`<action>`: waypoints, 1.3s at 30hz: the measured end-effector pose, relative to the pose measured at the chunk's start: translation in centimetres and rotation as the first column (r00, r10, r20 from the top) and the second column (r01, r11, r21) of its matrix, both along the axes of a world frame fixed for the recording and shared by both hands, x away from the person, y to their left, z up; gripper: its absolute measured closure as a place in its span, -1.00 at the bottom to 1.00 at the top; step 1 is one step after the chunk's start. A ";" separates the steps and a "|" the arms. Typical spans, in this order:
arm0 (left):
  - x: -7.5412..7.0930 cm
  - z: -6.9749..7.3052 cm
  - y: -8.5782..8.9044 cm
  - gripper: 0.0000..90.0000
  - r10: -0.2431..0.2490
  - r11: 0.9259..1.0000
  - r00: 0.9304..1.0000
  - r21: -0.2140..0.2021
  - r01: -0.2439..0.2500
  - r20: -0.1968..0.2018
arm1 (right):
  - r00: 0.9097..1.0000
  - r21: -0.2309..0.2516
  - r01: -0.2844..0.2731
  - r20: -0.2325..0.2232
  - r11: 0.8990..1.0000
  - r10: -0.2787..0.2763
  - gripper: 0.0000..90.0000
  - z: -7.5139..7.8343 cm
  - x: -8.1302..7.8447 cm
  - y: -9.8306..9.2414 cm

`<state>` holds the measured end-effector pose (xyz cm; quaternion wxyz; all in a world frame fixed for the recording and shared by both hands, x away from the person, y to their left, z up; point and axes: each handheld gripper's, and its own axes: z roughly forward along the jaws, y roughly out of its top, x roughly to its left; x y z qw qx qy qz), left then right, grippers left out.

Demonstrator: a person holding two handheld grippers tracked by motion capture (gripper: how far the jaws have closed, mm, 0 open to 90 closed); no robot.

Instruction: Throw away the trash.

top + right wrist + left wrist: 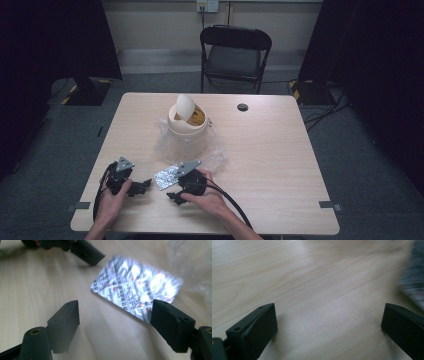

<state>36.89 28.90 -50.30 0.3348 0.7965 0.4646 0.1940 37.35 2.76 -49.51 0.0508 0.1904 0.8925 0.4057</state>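
A silver foil blister pack (166,176) (136,287) lies flat on the wooden table (270,165), between the two hand-held grippers. My right gripper (175,195) (115,312) points left and down at it, open. Its right jaw stands over the pack's near corner, while bare table lies between the two jaws. My left gripper (142,186) (328,325) rests low on the table to the left of the pack, jaws wide apart over bare wood. The pack's blurred edge (412,282) shows at the far right of the left gripper view. One left finger (87,252) shows beyond the pack.
A cream bin with a swing lid (187,122) stands mid-table on a crumpled clear plastic bag (215,157), just beyond the pack. A cable hole (242,107) lies near the table's far edge. A black folding chair (235,52) stands behind the table.
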 end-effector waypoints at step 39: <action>0.0 0.0 0.0 -1.00 -0.003 1.000 1.000 0.004 0.003 0.001 | 0.990 -0.034 -0.134 -0.048 0.990 0.133 -0.63 0.0 3.6 0.6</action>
